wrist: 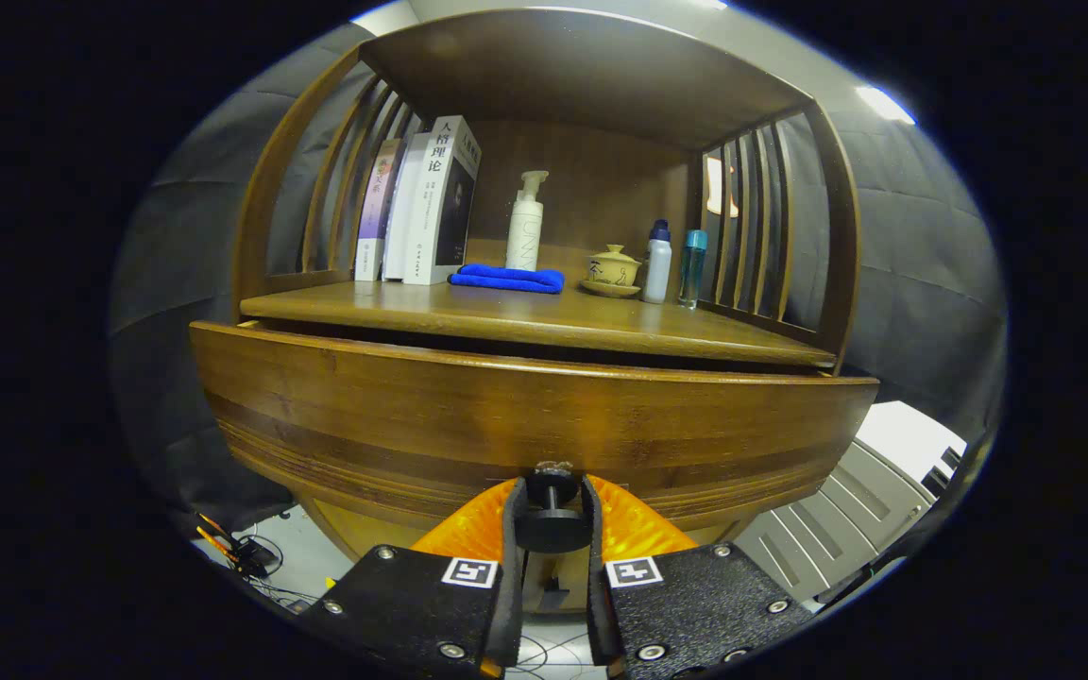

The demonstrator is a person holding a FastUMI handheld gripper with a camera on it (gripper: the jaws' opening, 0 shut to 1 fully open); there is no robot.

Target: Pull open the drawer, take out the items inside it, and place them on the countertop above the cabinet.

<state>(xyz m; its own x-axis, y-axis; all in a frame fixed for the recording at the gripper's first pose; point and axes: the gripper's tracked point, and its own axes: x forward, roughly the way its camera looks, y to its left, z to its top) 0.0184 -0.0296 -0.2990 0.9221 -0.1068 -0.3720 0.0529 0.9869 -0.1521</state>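
Your gripper (552, 515): fingers nearly closed, clamped on drawer knob (552, 525) from both sides. Drawer (525, 416) front pulled slightly out under countertop (525, 316). Countertop rear, left to right: books (421, 203), blue cloth (507, 278), pump bottle (525, 225), lidded cup (614, 268), 2 small bottles (674, 264).

Brown wood-grain drawer (525, 416), black knob (552, 524), blue cloth (507, 278), white pump bottle (525, 227)
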